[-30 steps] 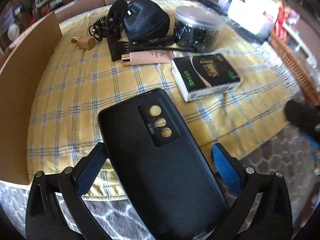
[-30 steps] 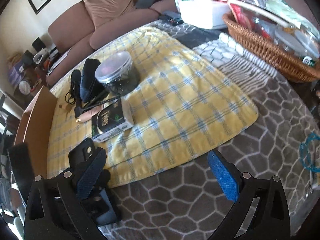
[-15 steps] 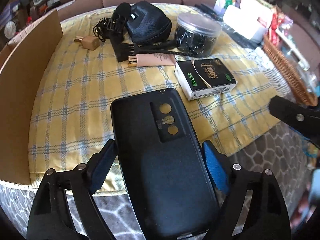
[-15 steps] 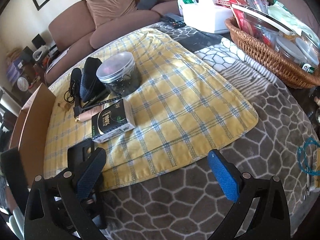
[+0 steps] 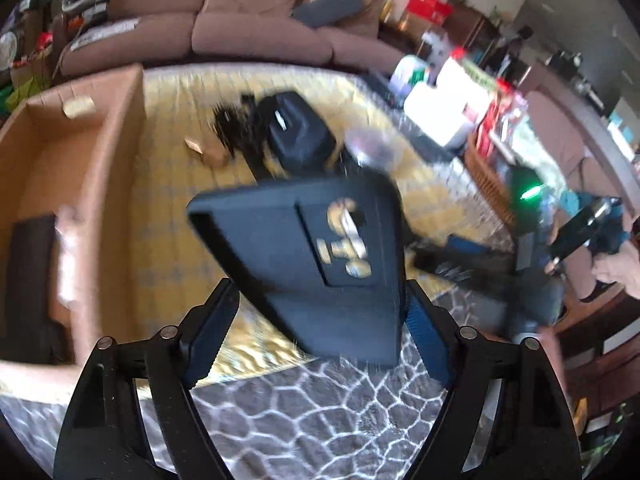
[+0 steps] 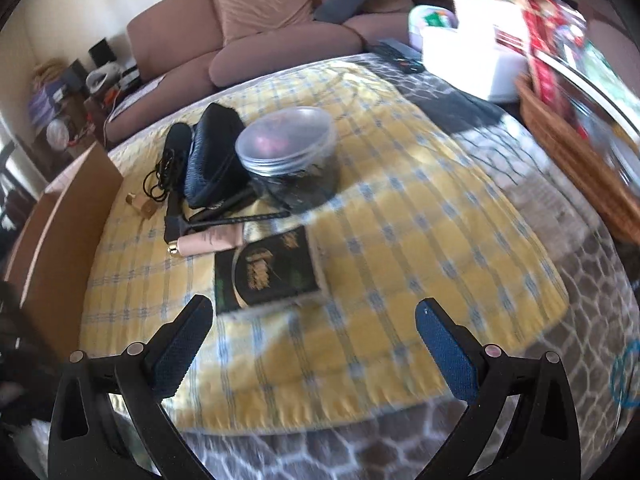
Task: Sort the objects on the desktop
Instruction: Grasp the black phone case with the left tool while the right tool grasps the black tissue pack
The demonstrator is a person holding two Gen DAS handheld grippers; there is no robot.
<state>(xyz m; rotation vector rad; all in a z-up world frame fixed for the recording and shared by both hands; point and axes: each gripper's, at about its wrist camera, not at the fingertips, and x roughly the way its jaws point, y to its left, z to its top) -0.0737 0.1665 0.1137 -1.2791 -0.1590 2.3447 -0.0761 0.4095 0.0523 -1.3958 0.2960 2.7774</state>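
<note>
The left gripper (image 5: 318,312) is pinching a black phone case (image 5: 320,256) between its 2 blue pads, jaws closing on it; the case is tilting, camera cutout facing up, clear of the yellow checked cloth (image 5: 168,224) and beside the open cardboard box (image 5: 120,168).

The right gripper (image 6: 314,340) is standing spread wide with nothing between its pads, hovering over the near edge of the cloth on the tabletop.

Lying on the cloth are a black printed box (image 6: 266,270), a pink tube (image 6: 210,240), a clear round jar (image 6: 290,152), a dark zip pouch (image 6: 214,158) and a small tan bottle (image 6: 142,205). The left view is blurred.
</note>
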